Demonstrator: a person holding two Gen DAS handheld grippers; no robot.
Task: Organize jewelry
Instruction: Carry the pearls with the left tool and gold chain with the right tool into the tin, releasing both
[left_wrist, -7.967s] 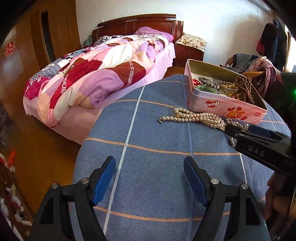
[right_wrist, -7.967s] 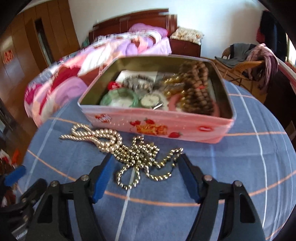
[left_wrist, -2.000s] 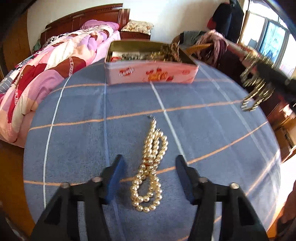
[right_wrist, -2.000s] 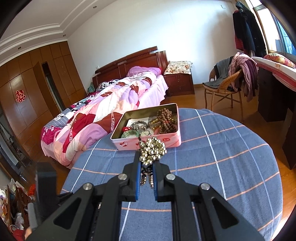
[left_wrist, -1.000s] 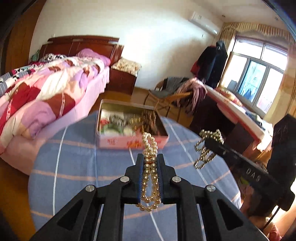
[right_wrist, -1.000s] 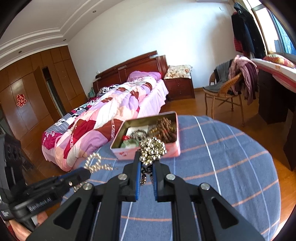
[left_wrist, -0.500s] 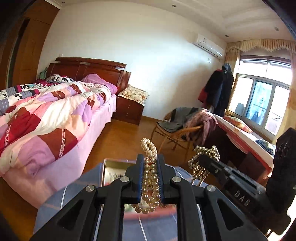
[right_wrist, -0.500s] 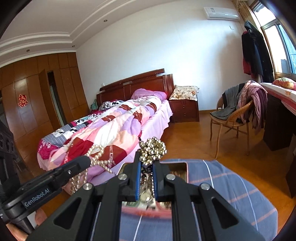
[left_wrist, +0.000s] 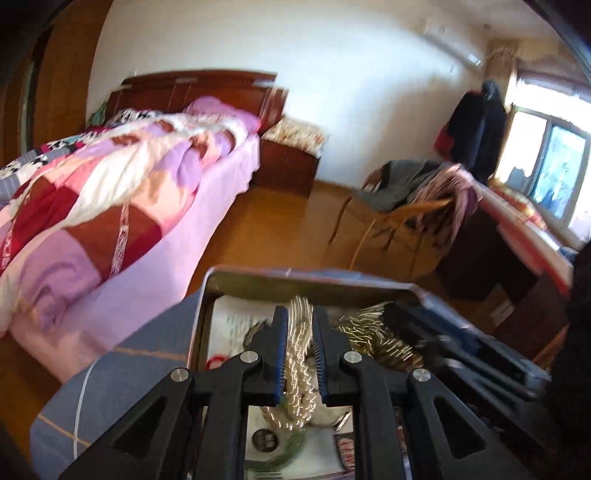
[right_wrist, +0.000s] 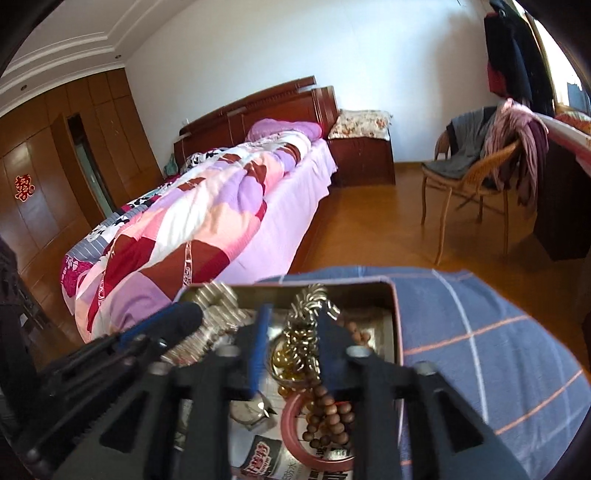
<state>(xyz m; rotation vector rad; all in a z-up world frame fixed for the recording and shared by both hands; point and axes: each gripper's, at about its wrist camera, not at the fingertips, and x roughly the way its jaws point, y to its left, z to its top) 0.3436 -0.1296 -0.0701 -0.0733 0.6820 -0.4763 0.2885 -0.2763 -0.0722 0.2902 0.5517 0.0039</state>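
Bedroom walls are white, with wooden wardrobes (right_wrist: 74, 162) on the far left and a wooden floor. Largest inside is the bed (right_wrist: 207, 206) under a patchwork quilt of pink, purple and red, its dark headboard against the far wall. A wicker chair (right_wrist: 476, 173) draped with clothes stands far right, beside a dark desk. Nearest lies a table (right_wrist: 480, 343) covered in blue cloth with white and orange lines.

On that cloth sits an open tin box (right_wrist: 393, 325), its long axis running left to right across the right wrist view. Inside lie a watch (right_wrist: 251, 410), a pink bangle (right_wrist: 291, 424) and brown wooden beads (right_wrist: 328, 417).

Both claws hang over the box and block much of its contents. The left gripper (left_wrist: 299, 354) is clamped on a pearl necklace (left_wrist: 301, 365), whose strands run lengthwise between the pads, blurred. The right gripper (right_wrist: 291, 343) has its jaws opening; a gold bead chain (right_wrist: 306, 321) sits bunched in the gap, trailing down into the box, and no pad presses on it.
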